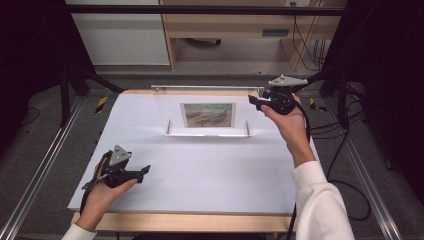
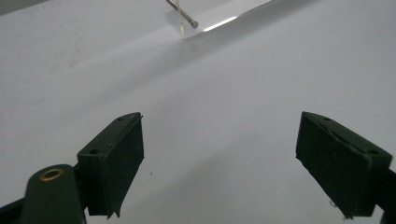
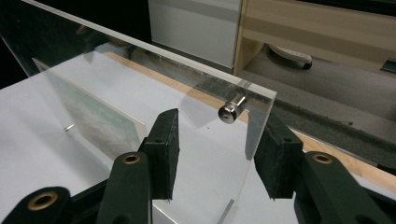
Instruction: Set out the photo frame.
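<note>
Right gripper [image 3: 217,158] straddles the clear frame's [image 1: 207,107] two-o'clock corner, seemingly not pressing; left gripper [image 2: 219,163] gapes wide over the desk [image 1: 200,170].

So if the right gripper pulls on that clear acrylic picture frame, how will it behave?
The acrylic picture frame looks stiff, probably not bending. Its glossy panel may slip between the right gripper pads. Standing upright on a narrow base, gripped near its top corner, it could tip.

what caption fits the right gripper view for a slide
Right gripper with jaws astride the corner of a clear acrylic picture frame.
</note>
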Motion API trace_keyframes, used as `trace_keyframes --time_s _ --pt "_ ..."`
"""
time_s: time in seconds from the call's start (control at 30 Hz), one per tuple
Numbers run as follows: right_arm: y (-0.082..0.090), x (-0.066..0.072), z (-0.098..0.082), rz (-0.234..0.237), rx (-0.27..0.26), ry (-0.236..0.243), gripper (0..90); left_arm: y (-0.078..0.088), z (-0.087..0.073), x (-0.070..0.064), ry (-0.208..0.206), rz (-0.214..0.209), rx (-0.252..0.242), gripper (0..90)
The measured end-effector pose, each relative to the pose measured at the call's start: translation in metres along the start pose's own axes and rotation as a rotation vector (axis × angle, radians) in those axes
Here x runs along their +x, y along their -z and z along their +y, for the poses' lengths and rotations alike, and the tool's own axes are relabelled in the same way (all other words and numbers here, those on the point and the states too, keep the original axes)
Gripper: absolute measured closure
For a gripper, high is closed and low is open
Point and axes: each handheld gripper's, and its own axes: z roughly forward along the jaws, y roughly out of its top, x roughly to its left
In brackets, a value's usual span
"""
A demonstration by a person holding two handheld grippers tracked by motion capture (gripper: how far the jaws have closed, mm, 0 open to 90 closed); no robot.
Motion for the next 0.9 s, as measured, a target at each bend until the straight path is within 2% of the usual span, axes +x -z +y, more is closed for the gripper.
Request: trace_keyframes --time_s 0.13,0.37,0.6,0.9 --pt "-0.004 -0.002 0.002 -0.005 0.002 -0.011 53.5 0.002 -0.006 0.001 -0.01 0.018 0.012 15.0" --pt "-0.014 -0.007 0.005 -0.018 -0.012 -0.057 52.4 0.005 -0.009 0.003 0.017 0.009 0.005 15.3" --pt "-0.018 -0.008 0.004 -0.028 -0.023 -0.093 51.8 0.004 -0.013 0.0 0.007 0.007 0.025 15.2" --pt "-0.022 -0.01 0.004 -0.036 -0.021 -0.108 51.1 0.003 -0.016 0.003 0.027 0.0 0.029 15.1"
